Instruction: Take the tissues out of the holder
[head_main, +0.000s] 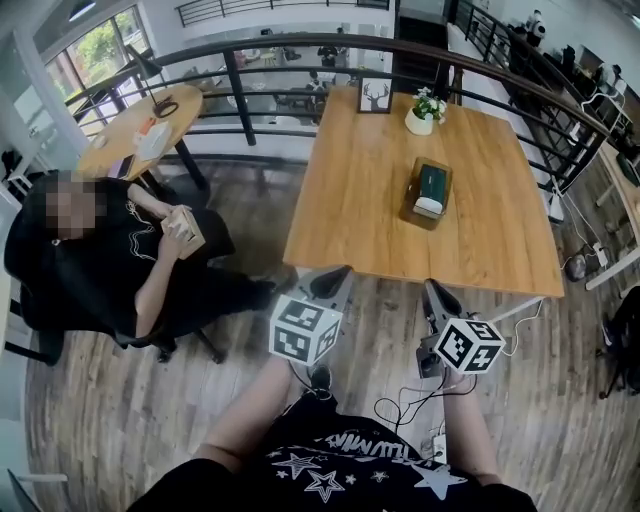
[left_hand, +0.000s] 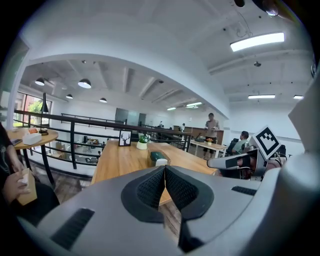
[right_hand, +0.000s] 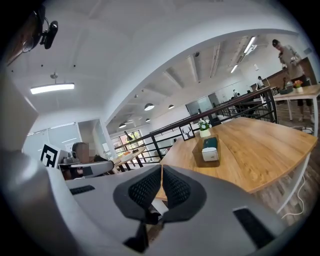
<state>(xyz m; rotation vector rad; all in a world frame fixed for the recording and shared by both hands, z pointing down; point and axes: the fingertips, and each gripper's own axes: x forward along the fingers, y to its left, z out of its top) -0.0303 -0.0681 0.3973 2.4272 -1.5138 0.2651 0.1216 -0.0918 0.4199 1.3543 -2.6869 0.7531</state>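
Observation:
A brown wooden tissue holder (head_main: 426, 193) stands on the wooden table (head_main: 350, 190), with a dark green pack and white tissues (head_main: 429, 206) in it. It also shows as the holder (left_hand: 159, 158) in the left gripper view and the holder (right_hand: 207, 150) in the right gripper view. My left gripper (head_main: 333, 280) and right gripper (head_main: 434, 293) hover side by side off the table's near edge, well short of the holder. Both are shut with their pads together and nothing between them: left gripper (left_hand: 164, 175), right gripper (right_hand: 161, 175).
A white pot with a plant (head_main: 424, 109) and a framed deer picture (head_main: 374, 95) stand at the table's far end. A seated person (head_main: 110, 250) holding a box is at the left. A black railing (head_main: 300, 50) runs behind the table. Cables (head_main: 420, 410) lie on the floor.

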